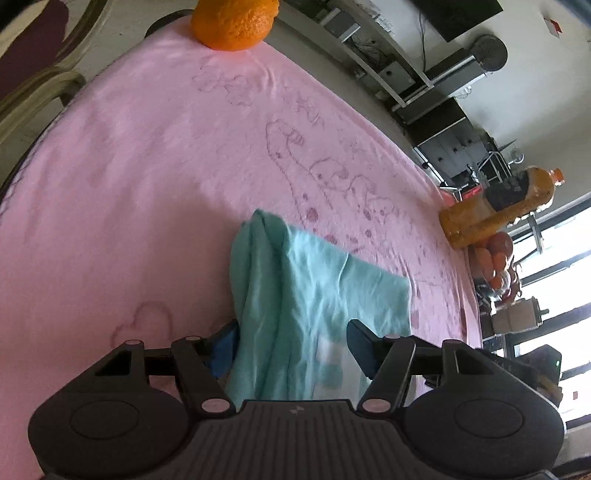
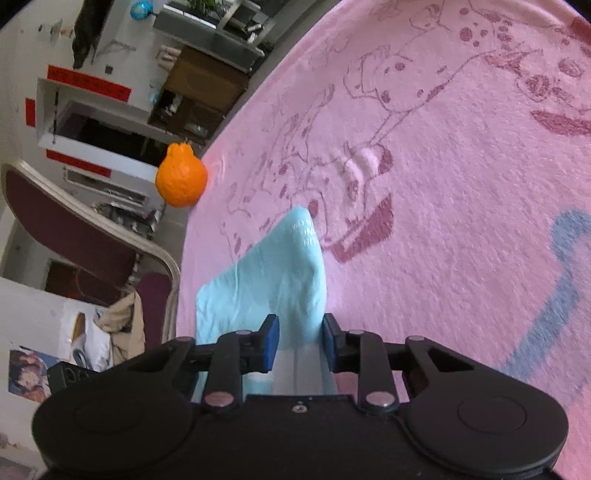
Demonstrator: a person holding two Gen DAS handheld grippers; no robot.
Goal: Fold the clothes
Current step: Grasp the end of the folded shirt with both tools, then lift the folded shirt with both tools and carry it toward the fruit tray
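A teal garment [image 1: 314, 288] lies bunched on a pink blanket [image 1: 147, 184] printed with cartoon animals. In the left wrist view my left gripper [image 1: 293, 343] stands open, its blue pads wide apart. The cloth drapes between them and hides most of the left pad. In the right wrist view the same teal garment [image 2: 273, 273] runs forward to a point with white lettering near its tip. My right gripper [image 2: 300, 343] is shut on a fold of it, with the pads pressed against the cloth on both sides, just above the pink blanket [image 2: 443, 221].
An orange [image 1: 234, 20] [image 2: 181, 179] sits at the blanket's edge. A bottle of orange liquid [image 1: 495, 210] and a bowl of oranges [image 1: 495, 258] stand at another edge. A maroon chair [image 2: 92, 229] stands beside the table, with shelves and furniture beyond.
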